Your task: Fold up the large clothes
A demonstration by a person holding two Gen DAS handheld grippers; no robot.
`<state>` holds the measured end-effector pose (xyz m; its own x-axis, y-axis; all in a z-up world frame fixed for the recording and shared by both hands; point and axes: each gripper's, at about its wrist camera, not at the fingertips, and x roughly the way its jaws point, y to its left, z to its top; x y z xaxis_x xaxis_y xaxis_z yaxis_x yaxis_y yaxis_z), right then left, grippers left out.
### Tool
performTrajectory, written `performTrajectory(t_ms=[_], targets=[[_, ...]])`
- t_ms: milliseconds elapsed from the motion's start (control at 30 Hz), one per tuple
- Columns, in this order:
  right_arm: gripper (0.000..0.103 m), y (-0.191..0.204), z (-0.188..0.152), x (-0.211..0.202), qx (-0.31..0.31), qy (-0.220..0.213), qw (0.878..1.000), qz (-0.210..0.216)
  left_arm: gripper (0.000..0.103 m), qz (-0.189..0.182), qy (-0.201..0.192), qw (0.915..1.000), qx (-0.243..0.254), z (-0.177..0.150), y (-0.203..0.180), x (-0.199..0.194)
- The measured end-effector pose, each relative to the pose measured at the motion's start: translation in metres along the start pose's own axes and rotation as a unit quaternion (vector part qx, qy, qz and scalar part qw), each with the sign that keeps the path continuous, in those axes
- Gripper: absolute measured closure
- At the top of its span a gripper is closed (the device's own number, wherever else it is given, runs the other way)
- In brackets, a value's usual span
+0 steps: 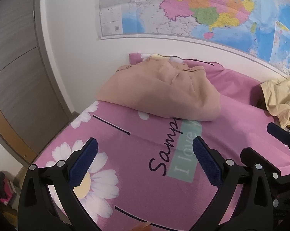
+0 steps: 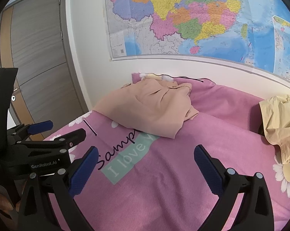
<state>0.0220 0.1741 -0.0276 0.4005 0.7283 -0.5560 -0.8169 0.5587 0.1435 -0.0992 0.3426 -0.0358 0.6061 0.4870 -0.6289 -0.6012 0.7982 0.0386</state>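
My left gripper [image 1: 145,150] has its two blue padded fingers [image 1: 86,161] wide apart and there is nothing between them. My right gripper [image 2: 145,157] is spread wide too, and it holds nothing. Both hang over the pink bed sheet with white daisies [image 1: 141,192]. Straight ahead of my left gripper, past the fingertips, lies the folded peach-pink cloth garment [image 1: 162,90], resting on the sheet near the white wall [image 1: 71,57]. From my right gripper the same garment [image 2: 150,109] sits ahead and a little to the left. It covers the end of the dark curly writing on the sheet, so I can only read part of it, and the pale green strip under the writing [image 1: 185,152] is partly hidden too. Far off to the right of both grippers is a crumpled pale yellow cloth [image 2: 281,123], and the edge of the picture cuts it off, so I cannot tell what it is. Above the bed hangs a big colourful paper map [image 2: 193,19], and its top and right side run out of view. To the left of my right gripper I see my other gripper from the side, and behind it a grey wooden door [image 2: 41,57]. The small things down by the floor, left of my left gripper, are too dark and blurry to make out.
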Motion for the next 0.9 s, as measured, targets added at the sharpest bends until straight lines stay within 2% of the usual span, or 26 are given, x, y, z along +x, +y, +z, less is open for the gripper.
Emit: performTrajectory(t_ms=[900], targets=[[0.006,-0.001,-0.001,-0.006,0.002,-0.003,1.0,-0.004,0.005,-0.011,-0.01,0.9999,0.0,0.0005,-0.0062,-0.008]])
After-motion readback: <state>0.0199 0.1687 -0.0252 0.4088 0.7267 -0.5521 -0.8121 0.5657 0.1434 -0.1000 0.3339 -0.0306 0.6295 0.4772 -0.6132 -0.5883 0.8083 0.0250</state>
